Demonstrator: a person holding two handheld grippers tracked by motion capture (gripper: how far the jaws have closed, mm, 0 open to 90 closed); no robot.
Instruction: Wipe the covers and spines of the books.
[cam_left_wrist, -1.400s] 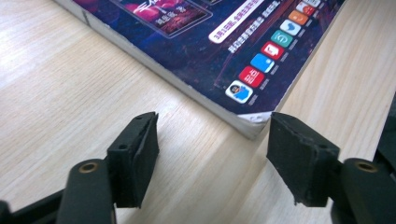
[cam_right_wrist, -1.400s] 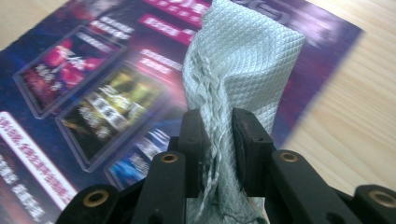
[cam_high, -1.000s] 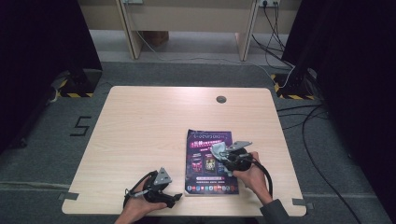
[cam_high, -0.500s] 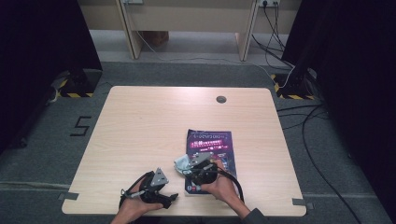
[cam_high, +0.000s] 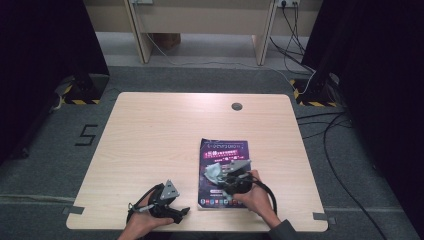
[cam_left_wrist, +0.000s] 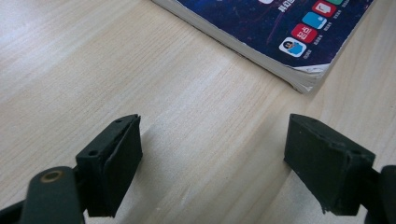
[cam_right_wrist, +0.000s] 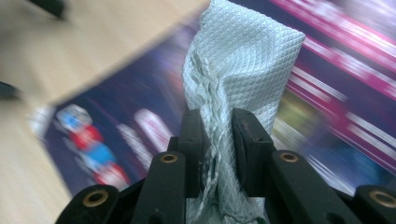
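Note:
A thick book with a dark purple cover lies flat near the table's front edge, right of the middle. My right gripper hangs over the lower part of the cover, shut on a pale grey quilted cloth. In the right gripper view the cloth is pinched between the two jaws of that gripper and sticks up past them, with the blurred cover behind. My left gripper rests on the wood left of the book. Its jaws stand wide apart with nothing between them, facing the book's near corner.
The light wooden table has a round cable hole near its far edge. Cables trail over the grey floor to the right, and dark curtains stand on both sides.
My right gripper swept the cloth left and toward the front of the cover, then came partway back to the right. The left gripper stayed where it was.

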